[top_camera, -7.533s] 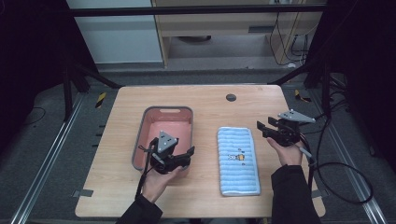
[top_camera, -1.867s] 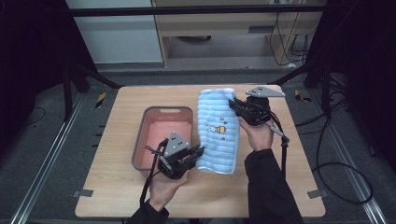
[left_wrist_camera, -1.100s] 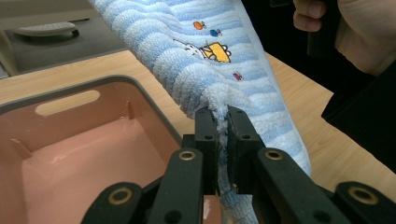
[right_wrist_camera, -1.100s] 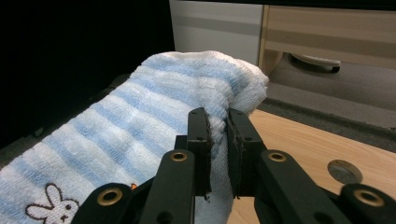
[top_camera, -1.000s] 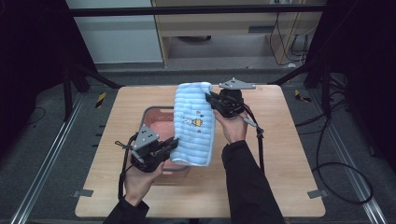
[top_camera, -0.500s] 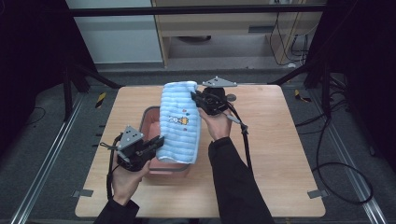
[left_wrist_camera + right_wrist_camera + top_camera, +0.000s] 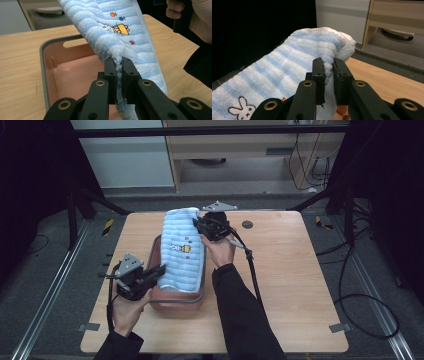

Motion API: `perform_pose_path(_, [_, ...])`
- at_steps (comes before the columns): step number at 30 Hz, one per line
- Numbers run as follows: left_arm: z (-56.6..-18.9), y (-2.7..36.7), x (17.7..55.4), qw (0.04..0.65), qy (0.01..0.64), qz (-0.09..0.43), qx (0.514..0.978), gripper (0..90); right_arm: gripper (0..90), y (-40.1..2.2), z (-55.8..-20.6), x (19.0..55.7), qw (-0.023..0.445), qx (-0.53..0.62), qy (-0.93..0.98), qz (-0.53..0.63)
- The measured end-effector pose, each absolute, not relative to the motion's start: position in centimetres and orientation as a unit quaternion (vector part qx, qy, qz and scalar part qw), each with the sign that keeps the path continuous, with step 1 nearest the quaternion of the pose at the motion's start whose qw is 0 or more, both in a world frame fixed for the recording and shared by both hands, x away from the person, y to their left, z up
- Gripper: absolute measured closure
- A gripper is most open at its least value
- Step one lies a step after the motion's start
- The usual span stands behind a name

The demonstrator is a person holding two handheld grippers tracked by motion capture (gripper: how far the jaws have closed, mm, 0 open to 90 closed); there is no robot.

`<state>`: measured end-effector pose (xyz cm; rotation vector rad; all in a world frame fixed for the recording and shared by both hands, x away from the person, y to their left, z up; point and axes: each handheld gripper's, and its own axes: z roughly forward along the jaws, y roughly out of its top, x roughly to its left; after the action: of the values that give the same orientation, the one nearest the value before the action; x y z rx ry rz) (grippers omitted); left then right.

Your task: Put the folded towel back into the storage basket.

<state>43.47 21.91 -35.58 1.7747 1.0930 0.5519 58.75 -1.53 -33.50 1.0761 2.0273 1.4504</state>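
Hanging over the bin (image 7: 176,301), the towel (image 7: 183,250) stretches between both grippers — the left gripper (image 7: 158,271) clamps its near edge at the bin's front, the right gripper (image 7: 199,226) pinches its far edge above the bin's back rim.

You're looking at a pale wooden worktop (image 7: 300,270) on a grey carpeted floor (image 7: 45,270), with metal rails (image 7: 50,290) along both sides. Behind it stand a white cabinet (image 7: 125,155) and a wooden shelf unit (image 7: 240,150); dark frames flank the scene.
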Motion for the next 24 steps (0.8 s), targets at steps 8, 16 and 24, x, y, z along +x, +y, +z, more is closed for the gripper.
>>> perform_pose_path(8, [-36.7, 22.7, 43.8, 0.455, 0.459, 0.227, 0.729, 84.2, 80.9, -0.3, -34.8, 59.3, 0.203, 0.387, 0.739, 0.512])
perform_pose_path(16, [-37.7, 22.9, 44.3, 0.44, 0.467, 0.226, 0.733, 84.2, 80.8, 0.0, -36.4, 59.8, 0.199, 0.392, 0.745, 0.502])
perform_pose_path(24, [-39.0, 22.5, 44.7, 0.424, 0.47, 0.219, 0.742, 84.2, 80.8, -0.1, -37.8, 60.0, 0.193, 0.396, 0.749, 0.495])
